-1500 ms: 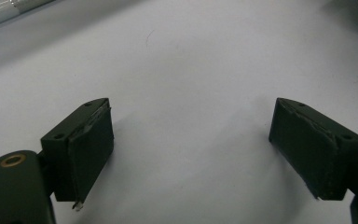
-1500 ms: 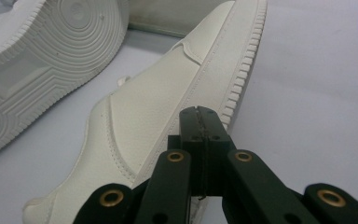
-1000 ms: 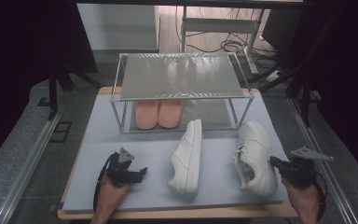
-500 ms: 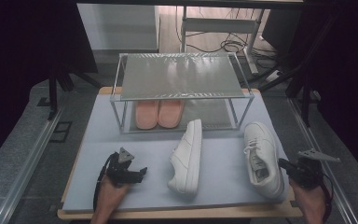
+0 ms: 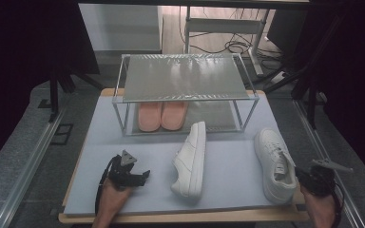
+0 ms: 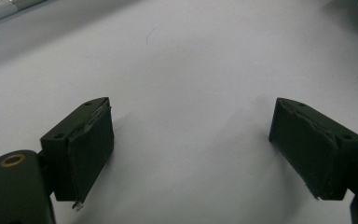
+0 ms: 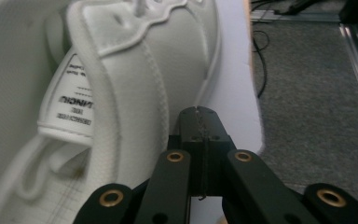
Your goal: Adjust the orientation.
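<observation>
At the left of the high view we see the left gripper (image 5: pixel 140 175) resting low on the pale blue mat (image 5: pixel 233 166), near the mat's front edge. Bare mat lies all around it, with open room up to the rack (image 5: pixel 185 90) and across to the middle shoe (image 5: pixel 191 159). In the left gripper view its jaws stand wide apart with nothing between them, just flat mat under them, and a corner of something white at the top right.

The rack stands at the back of the mat with a pair of pink slippers (image 5: pixel 162 115) on its lower level. The middle shoe lies on its side just in front of the rack, its toe close to the rack's front rail.

Farther right, the right shoe (image 5: pixel 275 164) stands upright on its sole, heel toward the front edge and close to the mat's right edge. The right gripper (image 5: pixel 302 175) sits just beside that heel.

The right gripper view adds what the high view cannot: the jaws are pressed together with nothing between them, their tip (image 7: pixel 199 122) just beside the shoe's outer heel wall (image 7: pixel 140 93). We also see the tongue label (image 7: pixel 72 105) inside the shoe, and the mat's edge giving way to grey floor (image 7: pixel 317 102).
</observation>
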The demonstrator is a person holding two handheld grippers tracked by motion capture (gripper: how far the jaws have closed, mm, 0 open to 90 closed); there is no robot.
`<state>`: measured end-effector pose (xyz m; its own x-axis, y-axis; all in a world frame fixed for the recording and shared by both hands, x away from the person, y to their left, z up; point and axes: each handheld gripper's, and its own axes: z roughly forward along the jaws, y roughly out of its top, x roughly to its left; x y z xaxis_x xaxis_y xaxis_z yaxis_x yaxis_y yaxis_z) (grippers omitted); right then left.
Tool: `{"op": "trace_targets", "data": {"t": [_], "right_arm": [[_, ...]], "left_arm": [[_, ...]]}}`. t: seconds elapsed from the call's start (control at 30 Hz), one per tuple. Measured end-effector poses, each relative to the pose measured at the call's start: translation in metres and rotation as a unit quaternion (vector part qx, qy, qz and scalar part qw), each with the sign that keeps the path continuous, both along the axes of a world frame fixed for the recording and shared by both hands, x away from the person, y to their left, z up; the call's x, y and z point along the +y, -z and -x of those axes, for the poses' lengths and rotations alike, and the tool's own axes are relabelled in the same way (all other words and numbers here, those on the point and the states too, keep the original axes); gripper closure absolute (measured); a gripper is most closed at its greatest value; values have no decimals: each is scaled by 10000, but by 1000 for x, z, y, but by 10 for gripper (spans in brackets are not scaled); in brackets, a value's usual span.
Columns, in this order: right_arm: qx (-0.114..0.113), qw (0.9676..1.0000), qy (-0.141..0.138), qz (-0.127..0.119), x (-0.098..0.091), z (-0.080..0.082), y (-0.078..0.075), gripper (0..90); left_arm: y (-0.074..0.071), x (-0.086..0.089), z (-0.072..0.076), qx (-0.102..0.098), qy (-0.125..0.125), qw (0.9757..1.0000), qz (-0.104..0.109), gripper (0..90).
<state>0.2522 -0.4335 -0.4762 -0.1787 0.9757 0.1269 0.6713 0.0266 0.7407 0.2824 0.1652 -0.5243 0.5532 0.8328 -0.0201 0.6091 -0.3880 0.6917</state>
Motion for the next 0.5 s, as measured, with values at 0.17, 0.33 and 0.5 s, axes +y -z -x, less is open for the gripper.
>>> {"op": "trace_targets", "data": {"t": [0.17, 0.33, 0.5], "right_arm": [[-121, 9997, 12, -206, -7, 7, -2, 900], [-225, 9996, -47, -187, -6, 11, -12, 900], [-372, 9991, -134, -131, -2, 16, -27, 900]], "left_arm": [[0, 0, 0, -3, 1, 10000, -2, 141], [0, 0, 0, -10, 1, 10000, -2, 141], [0, 0, 0, -24, -1, 10000, -3, 142]]}}
